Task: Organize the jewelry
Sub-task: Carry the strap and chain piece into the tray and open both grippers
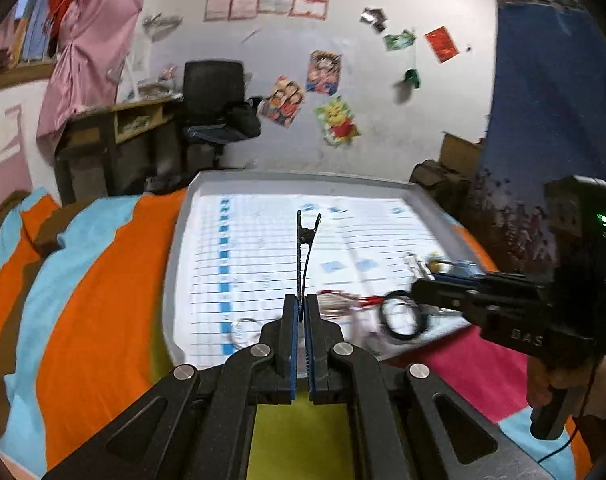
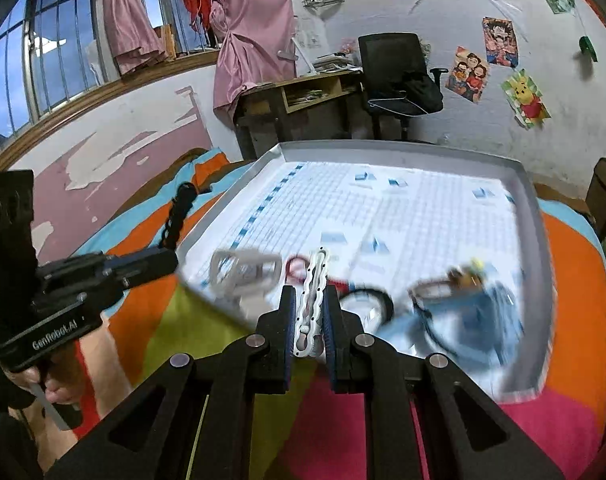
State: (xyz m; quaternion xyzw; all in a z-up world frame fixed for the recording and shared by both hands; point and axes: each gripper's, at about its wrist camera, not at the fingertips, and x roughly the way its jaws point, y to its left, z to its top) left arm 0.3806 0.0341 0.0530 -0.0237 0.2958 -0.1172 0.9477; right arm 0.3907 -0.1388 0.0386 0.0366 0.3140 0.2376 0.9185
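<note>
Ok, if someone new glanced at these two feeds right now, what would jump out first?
Probably the clips in the jaws: the left gripper is shut on a thin black hair clip pointing up over the tray, and the right gripper pinches a white wavy clip. Behind them, loose black rings and a blue piece lie blurred at the tray's near end, on a bright striped bedspread.
</note>
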